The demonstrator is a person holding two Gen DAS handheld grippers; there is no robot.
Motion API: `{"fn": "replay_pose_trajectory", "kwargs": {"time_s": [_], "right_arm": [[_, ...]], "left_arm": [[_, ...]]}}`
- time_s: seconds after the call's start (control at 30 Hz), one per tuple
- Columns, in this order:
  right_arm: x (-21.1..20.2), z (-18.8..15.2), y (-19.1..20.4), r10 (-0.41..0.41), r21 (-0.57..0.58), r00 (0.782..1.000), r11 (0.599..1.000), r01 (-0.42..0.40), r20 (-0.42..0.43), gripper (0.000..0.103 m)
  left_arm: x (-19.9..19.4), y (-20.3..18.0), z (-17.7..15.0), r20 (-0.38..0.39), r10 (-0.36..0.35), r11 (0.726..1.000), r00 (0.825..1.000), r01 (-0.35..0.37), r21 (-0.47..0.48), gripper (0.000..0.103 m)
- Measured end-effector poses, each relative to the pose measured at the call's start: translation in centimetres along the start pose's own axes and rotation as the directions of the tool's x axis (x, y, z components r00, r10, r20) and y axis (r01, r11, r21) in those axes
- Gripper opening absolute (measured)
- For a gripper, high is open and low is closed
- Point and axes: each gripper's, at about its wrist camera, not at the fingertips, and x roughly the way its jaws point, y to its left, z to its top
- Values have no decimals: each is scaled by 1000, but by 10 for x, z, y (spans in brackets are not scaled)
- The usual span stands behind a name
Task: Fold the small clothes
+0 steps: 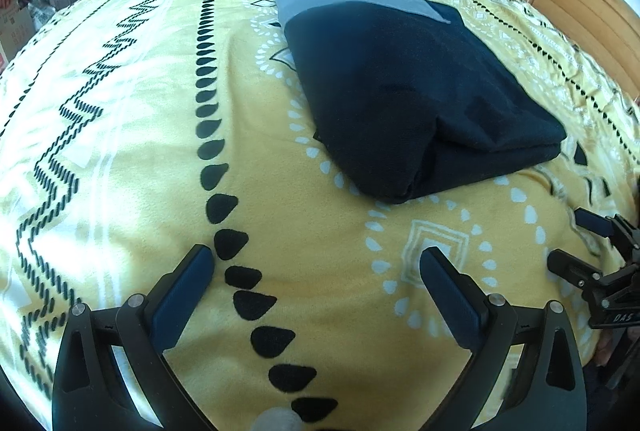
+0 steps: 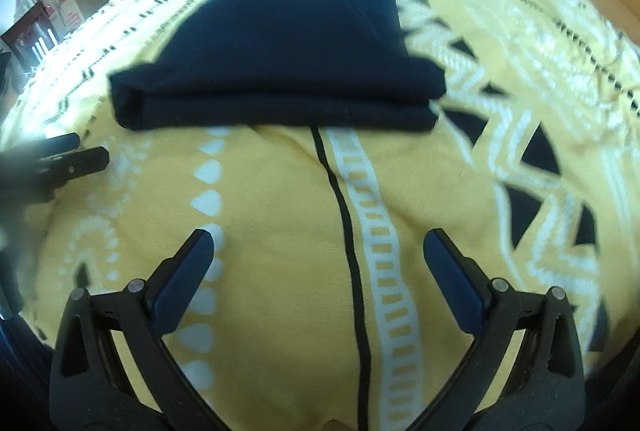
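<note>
Garment [image 1: 408, 79] lies folded mid-frame on the bed [image 1: 120, 111], seemingly finished; both hand-held grippers, left [image 1: 316, 271] and right [image 2: 318, 255], released, empty.

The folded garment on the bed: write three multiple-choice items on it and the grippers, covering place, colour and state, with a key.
1. Where does the folded garment lie?
A. On the yellow patterned blanket
B. On a wooden floor
C. Between the right gripper's jaws

2. What colours does it show?
A. Red and white
B. Dark navy with a grey band
C. Green all over

3. How do the left gripper and right gripper stand?
A. Both shut on cloth
B. One shut, one open
C. Both open, empty

Key: 1 A, blanket shows all round it; 2 B, grey strip at far end; 3 C, jaws spread over bare blanket.
</note>
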Motion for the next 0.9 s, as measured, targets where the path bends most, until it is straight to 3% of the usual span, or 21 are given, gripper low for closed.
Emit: {"fn": "replay_pose_trajectory", "kwargs": {"time_s": [0.13, 0.2, 0.27, 0.33, 0.37, 0.43, 0.47, 0.5, 0.53, 0.57, 0.6, 0.63, 0.67, 0.7, 0.73, 0.83, 0.9], "right_arm": [[-47, 17, 7, 16, -26, 993, 1000, -14, 114, 103], [-74, 29, 8, 27, -30, 984, 999, -22, 179, 103], [-108, 43, 10, 41, -40, 965, 999, -32, 259, 103], [-148, 59, 14, 53, -54, 933, 998, -36, 356, 103], [-169, 67, 17, 50, -62, 912, 998, -27, 408, 103], [-217, 76, 22, 62, -78, 850, 997, -25, 522, 103], [-240, 78, 24, 71, -85, 809, 996, -26, 583, 103], [-268, 75, 27, 77, -88, 740, 996, -24, 668, 103], [-284, 71, 30, 81, -89, 689, 996, -23, 720, 103], [-293, 69, 33, 76, -82, 661, 996, -22, 747, 103], [-298, 67, 36, 67, -68, 649, 997, -24, 757, 103], [-297, 67, 40, 61, -58, 662, 998, -26, 747, 103], [-292, 69, 44, 57, -52, 691, 998, -28, 721, 103], [-281, 72, 49, 52, -52, 744, 998, -24, 666, 103], [-274, 74, 51, 46, -51, 772, 999, -18, 634, 103], [-243, 82, 53, 37, -30, 857, 999, -25, 514, 103], [-229, 81, 48, 30, 0, 891, 999, -34, 452, 103]], "left_arm": [[-35, -2, 10, 79, 33, 999, 996, -33, -9, 103], [-65, -4, 22, 157, 45, 999, 986, -43, -18, 103], [-105, -8, 37, 263, 64, 998, 963, -60, -23, 103], [-143, -16, 49, 368, 85, 996, 926, -85, -14, 103], [-167, -22, 56, 425, 98, 995, 900, -104, -8, 103], [-216, -35, 69, 542, 132, 988, 830, -154, -5, 103], [-241, -41, 74, 599, 137, 986, 789, -166, -7, 103], [-268, -48, 76, 660, 128, 986, 740, -168, -4, 103], [-288, -54, 75, 706, 125, 985, 698, -173, -3, 103], [-309, -63, 70, 769, 131, 982, 626, -191, -12, 103], [-322, -68, 64, 811, 123, 983, 572, -185, -18, 103], [-329, -68, 61, 827, 105, 987, 552, -161, -18, 103], [-334, -69, 60, 827, 74, 993, 557, -121, -7, 103], [-335, -70, 63, 804, 36, 997, 593, -78, 13, 103], [-334, -74, 65, 779, 44, 996, 625, -89, 15, 103], [-331, -85, 64, 768, 52, 992, 639, -119, 32, 103], [-320, -87, 71, 710, 49, 996, 703, -91, 21, 103]]}}
